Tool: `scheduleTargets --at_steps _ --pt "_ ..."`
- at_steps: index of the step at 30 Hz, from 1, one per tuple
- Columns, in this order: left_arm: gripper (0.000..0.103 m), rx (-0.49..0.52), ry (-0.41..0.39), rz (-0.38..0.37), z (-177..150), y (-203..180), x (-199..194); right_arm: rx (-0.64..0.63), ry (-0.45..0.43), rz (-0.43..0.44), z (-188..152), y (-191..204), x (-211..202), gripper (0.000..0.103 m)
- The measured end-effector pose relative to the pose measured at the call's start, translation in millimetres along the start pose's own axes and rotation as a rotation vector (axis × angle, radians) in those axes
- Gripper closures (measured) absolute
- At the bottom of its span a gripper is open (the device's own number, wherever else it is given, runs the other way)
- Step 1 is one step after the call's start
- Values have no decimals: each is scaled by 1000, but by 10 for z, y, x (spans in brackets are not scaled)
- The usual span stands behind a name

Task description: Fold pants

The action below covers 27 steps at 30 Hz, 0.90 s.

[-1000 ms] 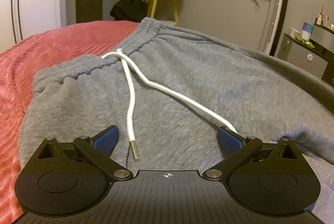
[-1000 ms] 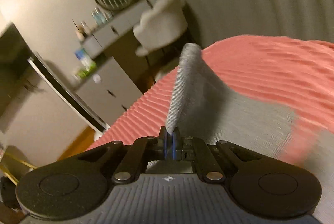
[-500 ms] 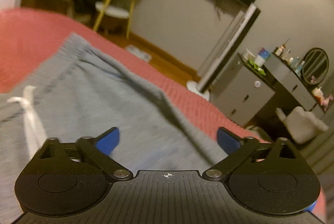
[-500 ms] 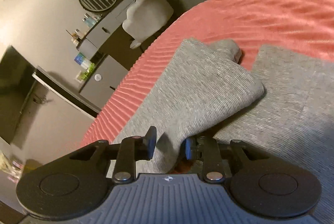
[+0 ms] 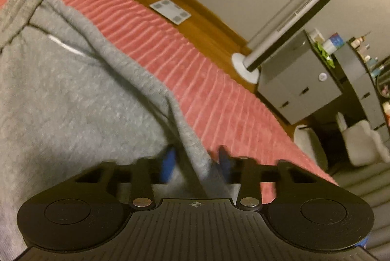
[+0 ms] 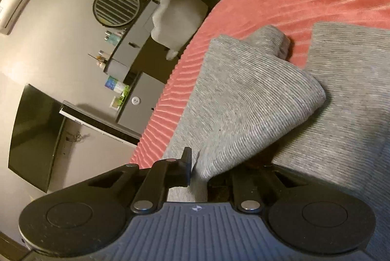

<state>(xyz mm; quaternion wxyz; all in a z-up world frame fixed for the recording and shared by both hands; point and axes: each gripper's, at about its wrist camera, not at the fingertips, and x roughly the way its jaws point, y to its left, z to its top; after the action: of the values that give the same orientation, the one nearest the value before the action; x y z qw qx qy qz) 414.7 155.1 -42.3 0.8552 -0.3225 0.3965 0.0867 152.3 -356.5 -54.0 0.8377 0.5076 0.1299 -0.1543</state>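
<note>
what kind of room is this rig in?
Most likely a home bedroom: the grey pants lie on a bed with a coral ribbed bedspread, a vanity with a round mirror and toiletries stands nearby, and a bathroom scale sits on the wood floor.

Left tool (image 5: pixel 196 162): blue-padded fingers partly apart and motion-blurred, a ridge of grey pants (image 5: pixel 73 95) fabric between them. Right tool (image 6: pixel 209 168): fingers apart, left finger visible, right finger hidden beneath a folded pants (image 6: pixel 243 100) layer draped over it.
</note>
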Motion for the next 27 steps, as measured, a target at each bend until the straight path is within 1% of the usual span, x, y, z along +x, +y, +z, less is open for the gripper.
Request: scheduleTargets --at_steps 1,2,4,8,10,14,17,21,23,26,27 --pt "92 7 6 -6 5 5 -1 -8 -2 1 -5 3 -5 93" --pt "93 -2 8 -20 -24 10 -64 -10 -6 6 -6 10 -11 96" --pt "95 -18 -9 -32 -49 30 -159 -11 -21 30 -5 26 -53 97" --pt "96 3 -66 -55 -104 -1 -460 -35 -49 51 -1 114 -165 98" --pt "96 4 -85 -80 -138 9 -709 -16 -45 68 31 139 -207 98" --pt "96 25 -110 -145 -270 124 -1367 31 -61 104 161 142 -400 98" --pt "96 42 -127 -199 -482 268 -1914 46 -77 113 290 163 -632 98" --pt "96 58 -152 -219 -915 499 -2541 63 -111 116 428 213 -1023 98" --pt "96 55 -150 -215 -1160 665 -2777 45 -110 116 437 218 -1251 98" --pt "96 21 -119 -192 -1514 961 -2953 -40 -81 65 378 165 -1631 98" --pt "96 5 -106 -187 -1615 1065 -2972 -70 -63 33 349 117 -1763 98"
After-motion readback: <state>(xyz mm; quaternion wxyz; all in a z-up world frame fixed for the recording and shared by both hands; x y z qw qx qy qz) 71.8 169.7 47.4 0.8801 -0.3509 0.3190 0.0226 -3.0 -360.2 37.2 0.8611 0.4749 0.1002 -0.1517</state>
